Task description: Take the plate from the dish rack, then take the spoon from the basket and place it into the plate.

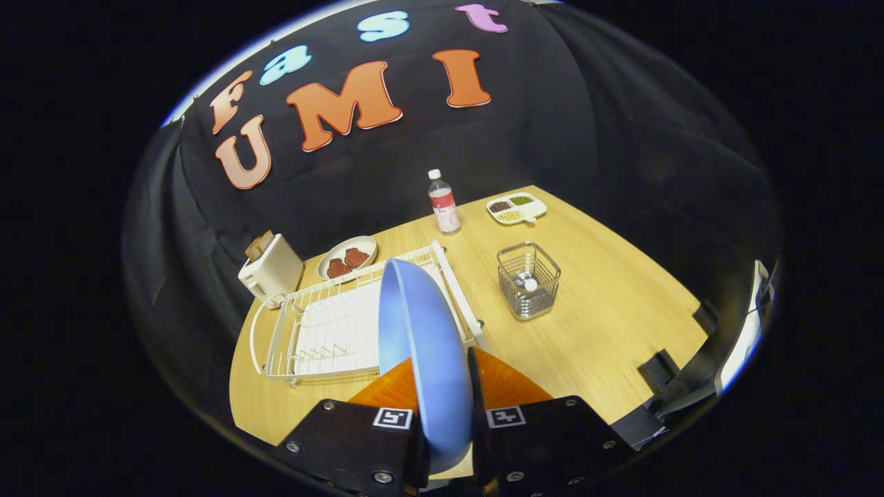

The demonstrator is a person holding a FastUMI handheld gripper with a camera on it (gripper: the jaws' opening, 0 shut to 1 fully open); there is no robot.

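A light blue plate (421,345) stands on edge between my two orange fingers (507,386), and my gripper (442,376) is shut on its rim. The plate is lifted above the near right corner of the white wire dish rack (324,331). Beyond the fingers to the right stands a square wire basket (528,279) with the white end of a spoon (530,284) showing inside it. The plate hides part of the rack's right side.
A white toaster (271,269) stands behind the rack on the left, with a plate of brown food (347,259) beside it. A clear bottle (443,203) and a divided snack tray (516,207) sit at the far edge of the wooden table (621,310).
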